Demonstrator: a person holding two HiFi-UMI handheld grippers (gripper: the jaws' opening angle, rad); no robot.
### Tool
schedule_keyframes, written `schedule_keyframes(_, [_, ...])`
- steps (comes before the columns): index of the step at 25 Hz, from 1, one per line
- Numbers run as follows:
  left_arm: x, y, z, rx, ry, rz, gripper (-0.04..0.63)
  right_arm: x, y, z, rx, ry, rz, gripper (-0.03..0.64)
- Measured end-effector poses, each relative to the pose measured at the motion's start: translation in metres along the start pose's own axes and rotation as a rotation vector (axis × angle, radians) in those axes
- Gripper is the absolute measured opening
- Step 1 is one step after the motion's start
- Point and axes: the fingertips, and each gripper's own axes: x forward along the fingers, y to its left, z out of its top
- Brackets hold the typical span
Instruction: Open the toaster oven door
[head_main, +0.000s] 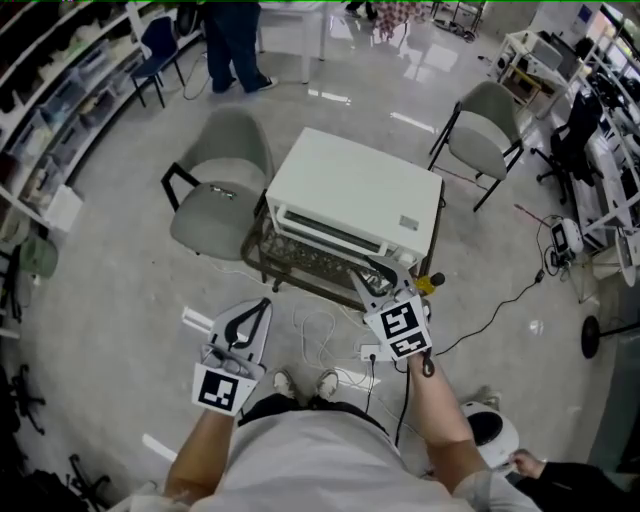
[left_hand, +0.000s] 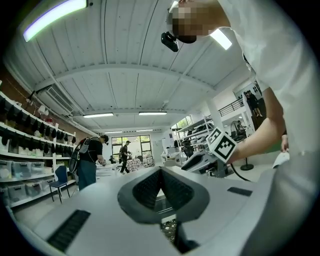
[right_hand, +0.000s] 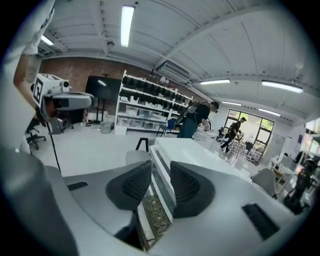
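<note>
**Right tongs at oven door handle – grip not yet made**

Left tongs (left_hand: 160, 176): pads closed together, nothing between them. They are held low, back from the work and well short of the table.

Right tongs (right_hand: 160, 172): set part-way open. The long white handle bar (right_hand: 160, 186) of the oven door runs up between the two pads. No clear pad pressure shows, so I read it as straddled, not gripped.

White box-shaped toaster oven (head_main: 352, 188): directly ahead of the right tongs, door shut, front face toward the person. It sits on a low dark-framed table with a patterned top (head_main: 300, 262), which shows just beneath the right tongs.

Grey padded chair (head_main: 215, 195): beyond the left tongs, beside the oven.

Step in hand (judgement): seat the pads square across the bar, close firmly, then pull toward the body and downward along the door's hinge arc. The oven looks light, so a straight hard tug could drag it. The left tongs are free to steady the top.
</note>
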Motion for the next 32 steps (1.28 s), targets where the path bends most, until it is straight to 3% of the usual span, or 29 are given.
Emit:
schedule_keyframes(4, [0.001,0.006,-0.009,-0.017,0.006,-0.001,0.017,0.041,-0.015,-0.021,-0.097,0.117,-0.025,0.138])
schedule_keyframes(12, [-0.006,0.016,-0.020,-0.041,0.022,0.006,0.015,0.091,-0.011,-0.060,-0.271,0.322,0.004,0.208])
schedule_keyframes(19, [-0.014,0.029,-0.021,-0.057,0.025,0.023,0.016,0.113,-0.015,-0.079,-0.341,0.417,0.006,0.213])
schedule_keyframes(32, [-0.020,0.032,-0.029,-0.075,0.029,0.018,0.016,0.117,0.005,-0.089,-0.194,0.426,0.002,0.256])
